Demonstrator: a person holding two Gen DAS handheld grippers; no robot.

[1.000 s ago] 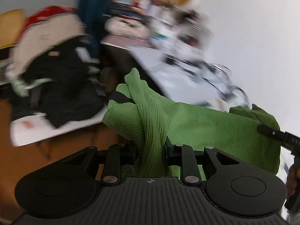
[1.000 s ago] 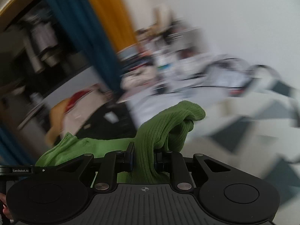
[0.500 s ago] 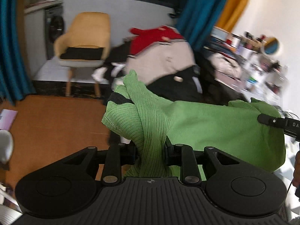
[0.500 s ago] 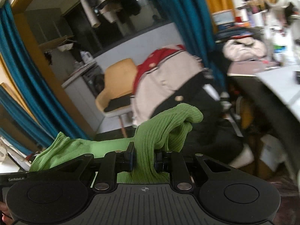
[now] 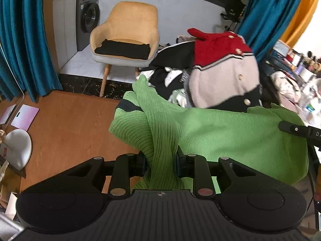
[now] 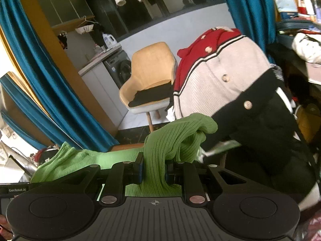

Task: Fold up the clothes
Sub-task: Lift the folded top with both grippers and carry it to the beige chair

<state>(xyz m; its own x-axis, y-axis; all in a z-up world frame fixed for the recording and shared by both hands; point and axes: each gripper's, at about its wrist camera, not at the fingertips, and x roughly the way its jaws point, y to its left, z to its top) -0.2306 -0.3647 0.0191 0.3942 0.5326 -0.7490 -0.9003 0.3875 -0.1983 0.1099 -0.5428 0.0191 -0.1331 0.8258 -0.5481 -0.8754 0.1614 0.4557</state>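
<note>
Both tongs clenched on the green knit [image 5: 220,132] — left gripper [image 5: 161,160] and right gripper [image 6: 153,169], cloth stretched between them.

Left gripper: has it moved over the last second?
Yes. The left gripper, shut on the green sweater, swung left: the cluttered table slid out right, and the yellow chair came into view.

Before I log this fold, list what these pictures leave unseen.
- Left wrist view: lower hem of the green ribbed knit garment, hidden behind the left hand-held gripper.
- Right wrist view: the garment's far end, cut off by the gripper body.
- Both views: whatever surface lies beneath the garment.
</note>
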